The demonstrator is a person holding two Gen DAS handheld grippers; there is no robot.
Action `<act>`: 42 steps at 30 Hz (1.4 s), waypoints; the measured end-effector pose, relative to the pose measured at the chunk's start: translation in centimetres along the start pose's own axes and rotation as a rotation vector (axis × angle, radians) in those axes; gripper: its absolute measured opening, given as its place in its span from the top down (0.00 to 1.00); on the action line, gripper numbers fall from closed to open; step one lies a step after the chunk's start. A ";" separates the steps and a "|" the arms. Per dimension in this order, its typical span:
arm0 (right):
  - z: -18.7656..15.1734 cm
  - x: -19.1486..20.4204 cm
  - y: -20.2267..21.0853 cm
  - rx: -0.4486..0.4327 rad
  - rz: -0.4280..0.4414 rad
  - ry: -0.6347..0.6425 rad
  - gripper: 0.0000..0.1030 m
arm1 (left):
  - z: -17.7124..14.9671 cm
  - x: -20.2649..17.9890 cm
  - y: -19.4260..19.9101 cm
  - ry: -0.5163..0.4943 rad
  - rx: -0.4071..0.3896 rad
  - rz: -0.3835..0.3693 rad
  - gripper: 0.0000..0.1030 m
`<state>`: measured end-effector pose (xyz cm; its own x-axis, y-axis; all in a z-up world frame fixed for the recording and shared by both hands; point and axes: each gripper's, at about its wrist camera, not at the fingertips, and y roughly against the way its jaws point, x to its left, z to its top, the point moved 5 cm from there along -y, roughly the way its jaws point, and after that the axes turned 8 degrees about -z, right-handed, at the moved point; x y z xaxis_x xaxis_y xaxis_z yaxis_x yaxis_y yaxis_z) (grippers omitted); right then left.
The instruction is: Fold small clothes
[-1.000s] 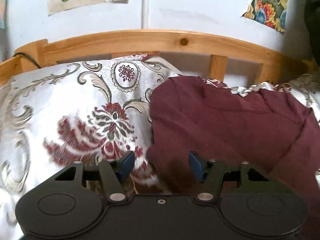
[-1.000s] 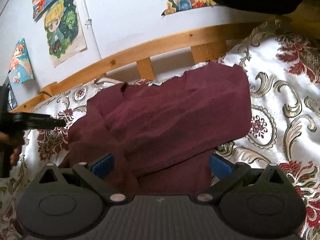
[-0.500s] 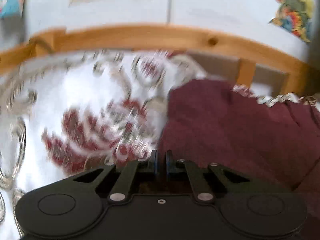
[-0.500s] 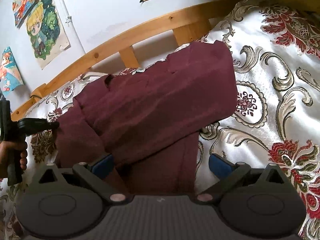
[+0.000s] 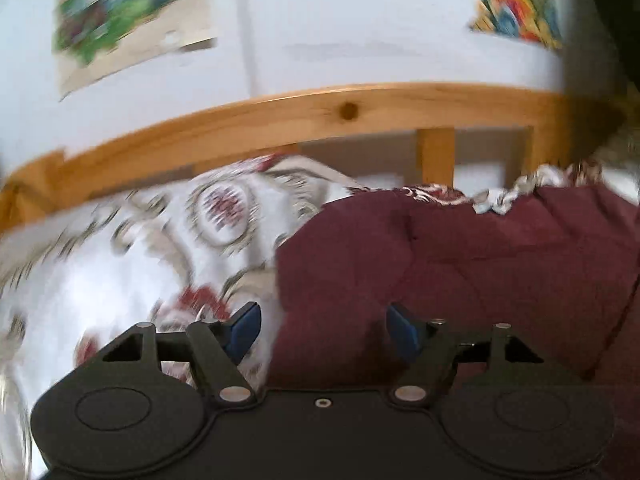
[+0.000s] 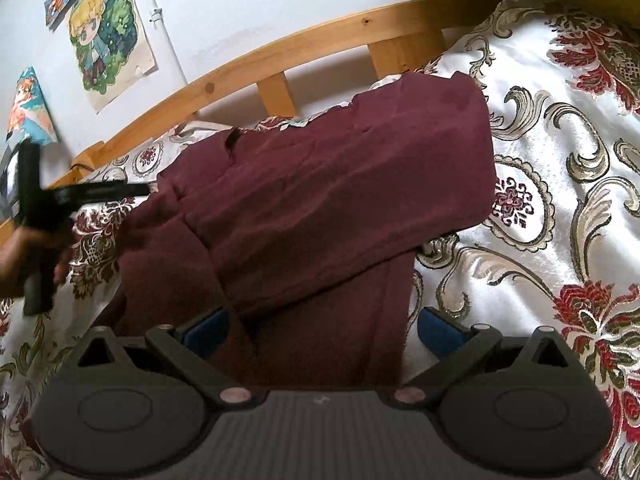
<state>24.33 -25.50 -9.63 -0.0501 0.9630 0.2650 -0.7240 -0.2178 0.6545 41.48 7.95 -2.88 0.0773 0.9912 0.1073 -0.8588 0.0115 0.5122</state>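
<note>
A dark maroon garment (image 6: 320, 208) lies partly folded on a patterned bedspread (image 6: 560, 200); it also shows in the left wrist view (image 5: 460, 264). My left gripper (image 5: 324, 330) is open over the garment's left edge, holding nothing. It appears from the side in the right wrist view (image 6: 100, 191), at the garment's upper left. My right gripper (image 6: 322, 328) is open wide, its jaws on either side of the garment's lower strip, which runs between them.
A wooden bed rail (image 6: 300, 52) runs along the far side, also in the left wrist view (image 5: 320, 116). Posters (image 6: 108, 36) hang on the white wall behind. The white, gold and red bedspread spreads left (image 5: 120, 260) and right of the garment.
My left gripper shut at the garment's left edge half a second ago and has opened again, tilting upward. My right gripper stayed open and pulled back, showing more of the garment.
</note>
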 end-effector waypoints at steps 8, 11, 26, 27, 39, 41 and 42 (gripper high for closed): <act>0.0 -0.4 0.2 0.012 -0.002 0.013 0.00 | 0.2 0.8 -6.0 -0.092 0.094 0.164 0.36; 0.0 -0.4 0.2 0.016 -0.001 0.021 0.00 | -0.2 1.3 -6.2 -0.064 0.075 0.166 0.34; -0.8 1.5 0.0 0.013 -0.040 0.170 0.00 | -2.1 2.3 1.1 0.045 0.136 0.214 0.17; -0.9 1.6 -0.1 0.009 -0.046 0.187 0.00 | -2.5 2.7 1.9 0.052 0.144 0.220 0.17; -1.1 5.0 1.6 -0.042 -0.055 0.354 0.00 | -6.3 1.4 14.3 0.176 0.092 -0.046 0.02; -1.2 5.6 2.4 -0.039 -0.051 0.375 0.00 | -7.3 0.8 16.0 0.178 0.104 -0.113 0.02; -1.2 5.9 2.8 -0.037 -0.048 0.385 0.00 | -7.9 0.3 16.8 0.173 0.109 -0.147 0.01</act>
<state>21.20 -20.30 -7.05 -0.2649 0.9627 -0.0555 -0.7557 -0.1715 0.6320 23.08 9.51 -0.96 0.1016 0.9878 -0.1177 -0.7844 0.1523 0.6012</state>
